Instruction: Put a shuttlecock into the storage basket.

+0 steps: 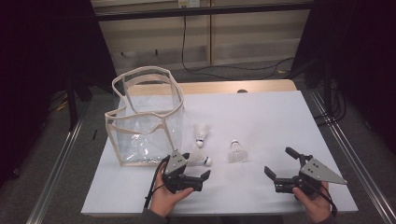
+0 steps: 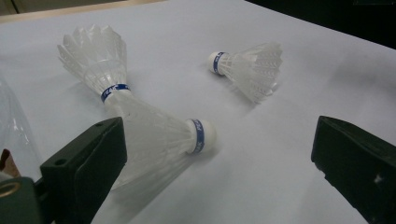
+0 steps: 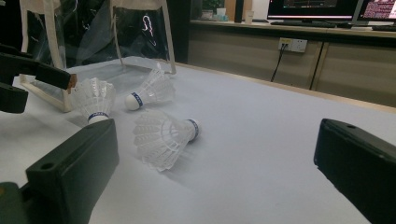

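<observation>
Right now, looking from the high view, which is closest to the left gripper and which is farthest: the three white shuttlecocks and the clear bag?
1. White feather shuttlecock lying by the left gripper, just ahead of its jaws.
2. Too close to call: the second white shuttlecock, farther back, and the clear plastic bag with cream trim, to the left.
3. Third white shuttlecock, off to the right.

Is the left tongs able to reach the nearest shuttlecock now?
Probably yes. The left tongs stand open, and the nearest shuttlecock lies on the table just ahead of them, with nothing between.
</observation>
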A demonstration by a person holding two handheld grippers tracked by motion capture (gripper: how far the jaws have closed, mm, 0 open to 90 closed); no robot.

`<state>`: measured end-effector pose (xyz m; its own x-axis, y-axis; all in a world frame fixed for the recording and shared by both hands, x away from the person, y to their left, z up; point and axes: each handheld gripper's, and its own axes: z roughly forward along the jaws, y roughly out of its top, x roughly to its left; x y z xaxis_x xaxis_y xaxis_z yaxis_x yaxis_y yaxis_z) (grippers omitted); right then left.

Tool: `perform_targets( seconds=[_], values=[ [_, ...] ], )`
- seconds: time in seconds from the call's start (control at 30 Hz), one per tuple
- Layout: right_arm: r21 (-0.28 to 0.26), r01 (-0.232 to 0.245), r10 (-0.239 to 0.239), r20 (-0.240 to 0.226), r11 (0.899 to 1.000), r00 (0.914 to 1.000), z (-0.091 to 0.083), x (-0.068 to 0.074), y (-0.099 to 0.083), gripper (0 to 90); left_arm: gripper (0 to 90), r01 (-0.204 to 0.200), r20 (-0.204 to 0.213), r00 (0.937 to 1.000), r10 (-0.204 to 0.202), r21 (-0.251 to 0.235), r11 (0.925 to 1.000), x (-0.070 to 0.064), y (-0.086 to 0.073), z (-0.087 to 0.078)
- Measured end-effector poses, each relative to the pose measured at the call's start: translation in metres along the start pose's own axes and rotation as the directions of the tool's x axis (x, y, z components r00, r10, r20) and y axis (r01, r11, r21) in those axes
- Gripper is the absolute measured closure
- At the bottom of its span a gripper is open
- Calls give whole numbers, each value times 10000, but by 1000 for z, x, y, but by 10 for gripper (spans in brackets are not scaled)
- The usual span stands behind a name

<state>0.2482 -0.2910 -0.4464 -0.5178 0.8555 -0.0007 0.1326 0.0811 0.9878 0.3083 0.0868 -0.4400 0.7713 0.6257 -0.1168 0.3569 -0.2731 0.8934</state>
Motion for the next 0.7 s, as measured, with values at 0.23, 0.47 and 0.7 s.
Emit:
perform_targets(
  seconds=[0.23, 0.47, 0.7],
  values=[
    [-12, 42, -42, -3, 10000, 10000, 0, 0, 0, 0, 30, 153, -192, 9997, -156, -177, 9997, -1, 1, 3],
    [-24, 9, -9, 13, 10000, 10000, -1, -1, 0, 0, 30, 277, -333, 9990, -287, -302, 9992, -2, 3, 5],
    [-18, -12, 12, 27, 10000, 10000, -1, -1, 0, 0, 29, 192, -430, 9989, -207, -352, 9992, -3, 6, 6]
  ],
)
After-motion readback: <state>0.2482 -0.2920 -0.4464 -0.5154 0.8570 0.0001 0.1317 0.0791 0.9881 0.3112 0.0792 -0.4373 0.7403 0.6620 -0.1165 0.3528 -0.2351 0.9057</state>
